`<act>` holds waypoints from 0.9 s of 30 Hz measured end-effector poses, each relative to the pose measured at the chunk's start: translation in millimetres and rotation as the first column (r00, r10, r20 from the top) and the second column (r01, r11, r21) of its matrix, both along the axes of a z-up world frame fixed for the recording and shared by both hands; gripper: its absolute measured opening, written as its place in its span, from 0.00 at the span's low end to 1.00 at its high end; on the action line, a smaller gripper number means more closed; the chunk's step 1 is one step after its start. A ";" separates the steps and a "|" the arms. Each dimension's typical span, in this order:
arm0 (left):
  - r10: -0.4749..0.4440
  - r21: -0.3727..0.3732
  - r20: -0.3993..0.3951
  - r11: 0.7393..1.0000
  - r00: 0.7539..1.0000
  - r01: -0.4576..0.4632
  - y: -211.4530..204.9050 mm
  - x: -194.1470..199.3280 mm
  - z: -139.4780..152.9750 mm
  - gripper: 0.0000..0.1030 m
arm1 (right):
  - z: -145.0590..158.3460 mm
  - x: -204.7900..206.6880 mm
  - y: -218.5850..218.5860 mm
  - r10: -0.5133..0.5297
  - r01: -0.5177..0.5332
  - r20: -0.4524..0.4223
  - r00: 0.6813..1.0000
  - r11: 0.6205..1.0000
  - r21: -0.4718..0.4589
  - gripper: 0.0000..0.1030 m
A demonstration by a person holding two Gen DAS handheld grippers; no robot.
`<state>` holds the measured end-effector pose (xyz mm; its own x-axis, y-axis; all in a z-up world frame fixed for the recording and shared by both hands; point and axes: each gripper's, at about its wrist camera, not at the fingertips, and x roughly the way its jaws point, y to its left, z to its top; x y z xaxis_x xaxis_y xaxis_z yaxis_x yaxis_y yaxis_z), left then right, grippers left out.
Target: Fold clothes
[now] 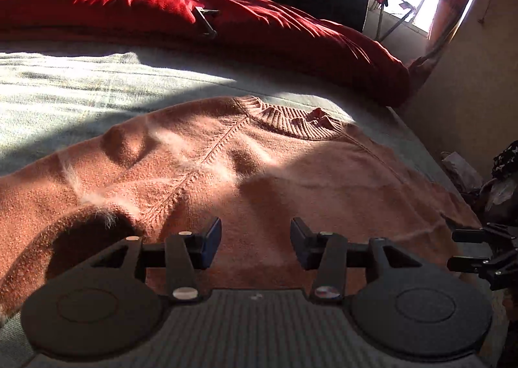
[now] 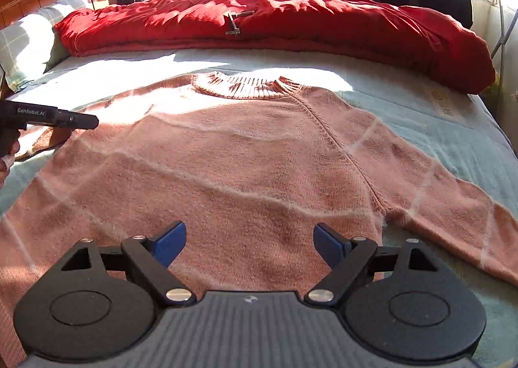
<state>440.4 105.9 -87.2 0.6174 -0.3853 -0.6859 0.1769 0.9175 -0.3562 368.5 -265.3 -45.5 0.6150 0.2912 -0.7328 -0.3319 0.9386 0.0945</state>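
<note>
A salmon-pink knitted sweater lies spread flat on the bed, its ribbed collar toward a red duvet bunched along the far side. The left tongs hang over the sweater's body, blue pads apart, gripping nothing. The right tongs are spread wider above the lower front, also empty
</note>
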 end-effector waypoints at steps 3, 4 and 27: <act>0.030 0.035 0.000 0.999 1.000 -0.030 19.5 -9.9 -11.6 0.32 | -24.8 15.2 -20.4 -0.072 0.078 -0.077 0.994 0.994 0.077 0.86; 0.037 0.053 -0.005 0.998 0.999 -0.037 24.3 -14.5 -9.8 0.32 | -33.3 13.7 -28.9 -0.094 0.104 -0.105 0.990 0.991 0.089 0.86; -0.105 0.103 -0.012 0.989 0.994 0.106 -17.2 -30.9 1.6 0.53 | -64.3 81.7 -152.5 -0.448 0.502 -0.231 0.864 0.722 0.477 0.20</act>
